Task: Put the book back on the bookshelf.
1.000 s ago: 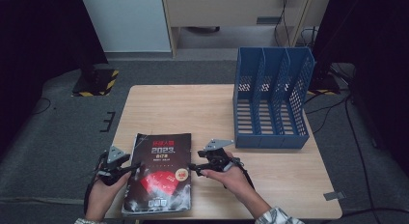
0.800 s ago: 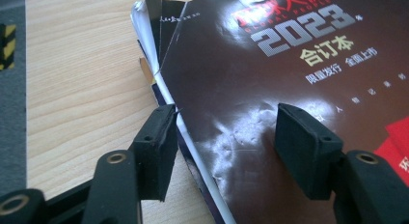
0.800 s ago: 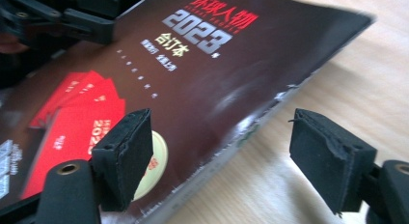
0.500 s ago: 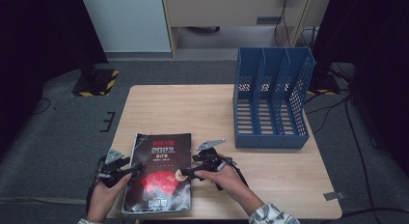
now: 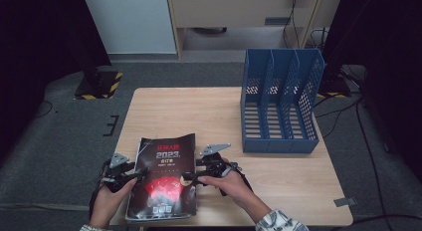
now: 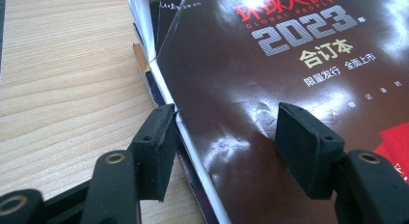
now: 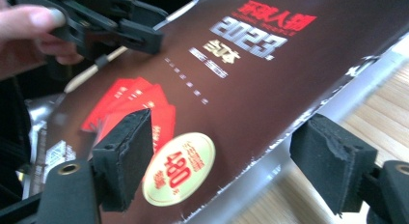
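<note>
The magazine (image 5: pixel 164 178), glossy dark brown with red cards and "2023", lies at lower left; the left gripper (image 5: pixel 133 177) and right gripper (image 5: pixel 191 178) straddle its edges, jaws apart, gripping nothing.

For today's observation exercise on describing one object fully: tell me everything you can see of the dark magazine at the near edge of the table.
The magazine is a thick, glossy stack with a dark brown cover, red and silver print reading 2023, red cards pictured and a round cream sticker. It lies flat on the wooden table, its bottom at the near edge. White page edges fan out at one side. The left gripper and right gripper straddle its opposite side edges, jaws apart.
</note>
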